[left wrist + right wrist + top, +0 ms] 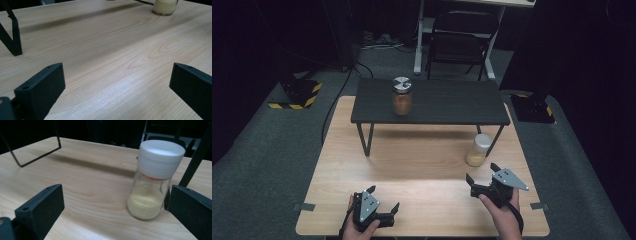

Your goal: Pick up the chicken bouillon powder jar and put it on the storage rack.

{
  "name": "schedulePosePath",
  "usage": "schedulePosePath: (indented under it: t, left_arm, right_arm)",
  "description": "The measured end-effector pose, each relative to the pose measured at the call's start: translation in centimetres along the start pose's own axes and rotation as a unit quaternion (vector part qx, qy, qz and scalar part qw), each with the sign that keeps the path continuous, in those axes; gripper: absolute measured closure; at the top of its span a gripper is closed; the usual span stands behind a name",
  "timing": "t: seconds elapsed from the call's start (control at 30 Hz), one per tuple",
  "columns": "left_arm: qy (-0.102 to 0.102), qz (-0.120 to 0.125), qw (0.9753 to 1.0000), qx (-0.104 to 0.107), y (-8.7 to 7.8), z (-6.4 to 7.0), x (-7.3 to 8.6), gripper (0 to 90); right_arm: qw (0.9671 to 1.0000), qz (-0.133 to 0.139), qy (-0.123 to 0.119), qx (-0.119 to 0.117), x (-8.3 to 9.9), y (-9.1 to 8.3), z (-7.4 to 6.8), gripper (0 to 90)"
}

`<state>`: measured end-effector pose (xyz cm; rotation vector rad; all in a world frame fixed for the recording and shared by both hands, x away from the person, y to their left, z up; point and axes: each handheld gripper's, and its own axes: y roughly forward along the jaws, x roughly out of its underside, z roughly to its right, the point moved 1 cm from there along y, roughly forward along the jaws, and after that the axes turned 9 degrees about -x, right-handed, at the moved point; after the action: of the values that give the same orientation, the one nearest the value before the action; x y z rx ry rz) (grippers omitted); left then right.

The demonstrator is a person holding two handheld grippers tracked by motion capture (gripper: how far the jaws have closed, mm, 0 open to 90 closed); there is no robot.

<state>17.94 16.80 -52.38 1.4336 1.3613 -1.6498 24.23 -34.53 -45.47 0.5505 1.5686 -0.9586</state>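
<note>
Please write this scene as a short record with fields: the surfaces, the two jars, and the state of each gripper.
surface: light wooden table
raised surface: black shelf on thin legs, standing on the table
jar 1: brown-filled jar with silver lid, upright on the shelf
jar 2: white-lidded jar of yellow grains, upright on the table near the shelf's right leg
left gripper: open, holds nothing
right gripper: open, close to the white-lidded jar, not gripping it
</note>
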Motion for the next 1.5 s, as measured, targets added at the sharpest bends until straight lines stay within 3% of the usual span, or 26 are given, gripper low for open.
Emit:
schedulePosePath:
  t: [0.5, 0.93, 1.5]
  left_arm:
    - [-0.001, 0.000, 1.0000, 0.003, 0.1, -0.1, 0.0, 0.5]
    - [-0.005, -0.001, 1.0000, 0.005, 0.1, -0.2, 0.0, 0.5]
    - [-0.004, -0.004, 1.0000, 0.007, 0.1, -0.1, -0.1, 0.5]
  right_arm:
    - [0.9992, -0.001, 0.017, 0.037, -1.4, 3.1, 1.9, 0.0]
    - [0.9985, -0.001, 0.022, 0.049, -1.7, 5.4, 3.3, 1.7]
    - [0.9972, 0.009, 0.035, 0.066, -1.4, 7.0, 4.1, 20.8]
